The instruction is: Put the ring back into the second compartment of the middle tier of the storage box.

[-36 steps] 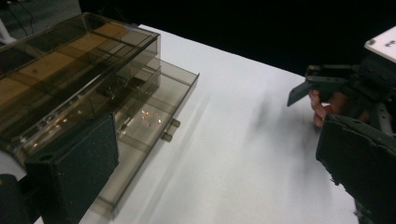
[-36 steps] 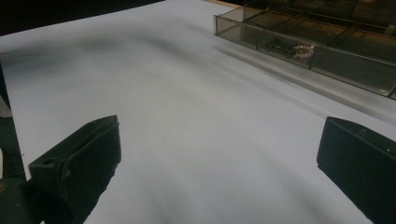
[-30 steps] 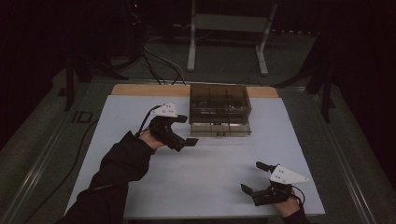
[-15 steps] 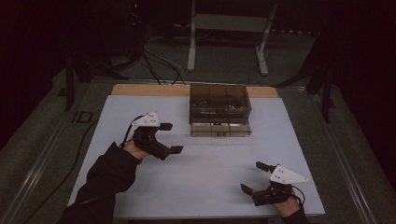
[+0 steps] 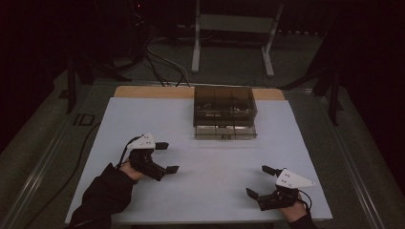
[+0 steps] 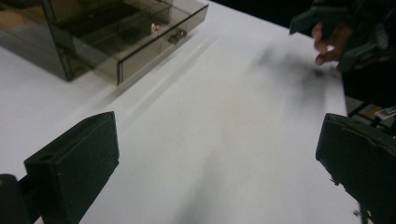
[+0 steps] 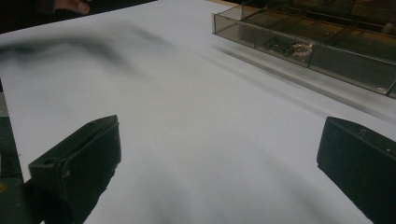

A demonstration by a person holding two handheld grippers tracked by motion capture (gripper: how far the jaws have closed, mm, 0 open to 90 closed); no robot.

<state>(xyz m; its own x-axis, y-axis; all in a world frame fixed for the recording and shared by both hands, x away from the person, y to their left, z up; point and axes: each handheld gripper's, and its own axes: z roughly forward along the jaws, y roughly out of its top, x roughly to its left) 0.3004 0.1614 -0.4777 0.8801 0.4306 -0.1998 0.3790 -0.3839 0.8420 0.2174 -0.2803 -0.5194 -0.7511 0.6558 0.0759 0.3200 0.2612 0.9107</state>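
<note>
The left gripper [image 5: 165,157] is hovering at 8 o'clock on the white table [image 5: 215,157], jaws spread, gripping nothing. The right gripper [image 5: 260,181] is sitting at 5 o'clock, jaws likewise spread and empty. The smoked drawer box [image 5: 223,112] is standing at 12 o'clock, its bottom drawer [image 5: 225,131] pulled partly out.

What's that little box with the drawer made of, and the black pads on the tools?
The drawer box looks like smoky, glossy see-through plastic: its contents show through the walls. The left hand-held gripper has pads that look matte and finely grainy, perhaps rubber or foam.
</note>
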